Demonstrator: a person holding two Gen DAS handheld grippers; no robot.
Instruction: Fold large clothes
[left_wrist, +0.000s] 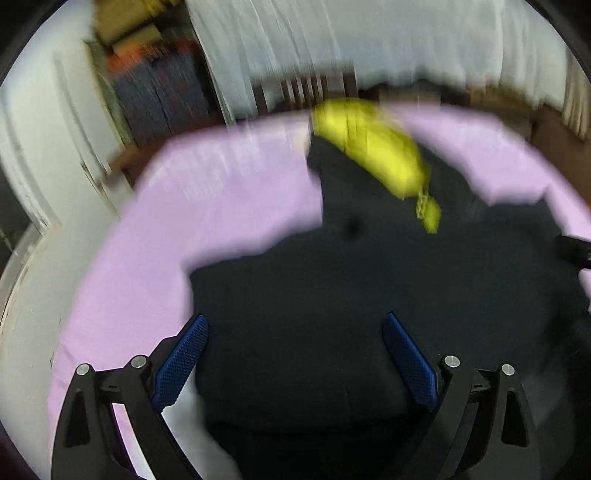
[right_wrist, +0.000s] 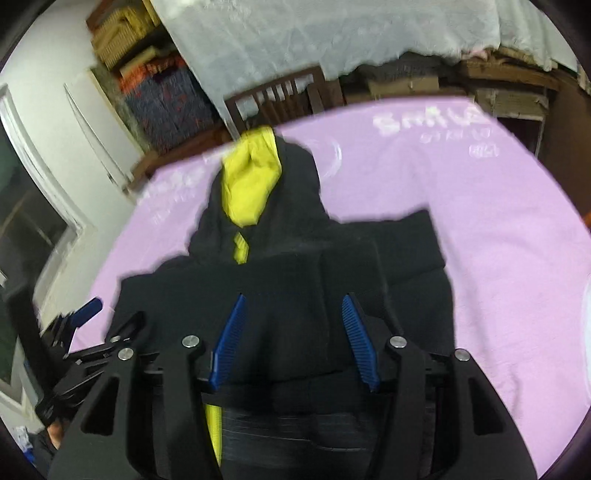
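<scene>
**Right wrist view: dark hoodie part-folded, both sets of jaws spread**

Right wrist view shows the black hoodie (right_wrist: 280, 280) lying on a lilac sheet (right_wrist: 480, 229) that covers the bench, its yellow-lined hood (right_wrist: 249, 184) pointing away towards a wooden chair (right_wrist: 280, 99). The sleeves appear tucked inward, so the body reads as a narrower block, likely to ready it for a fold along its length. The right gripper (right_wrist: 293, 339) hangs over the near hem with jaws spread, no cloth pinched between them. The left gripper (left_wrist: 295, 362) hovers over the same dark cloth, jaws wide apart and empty; that view is blurred. Both sit near the hem, probably to take it up and carry it towards the hood.
</scene>
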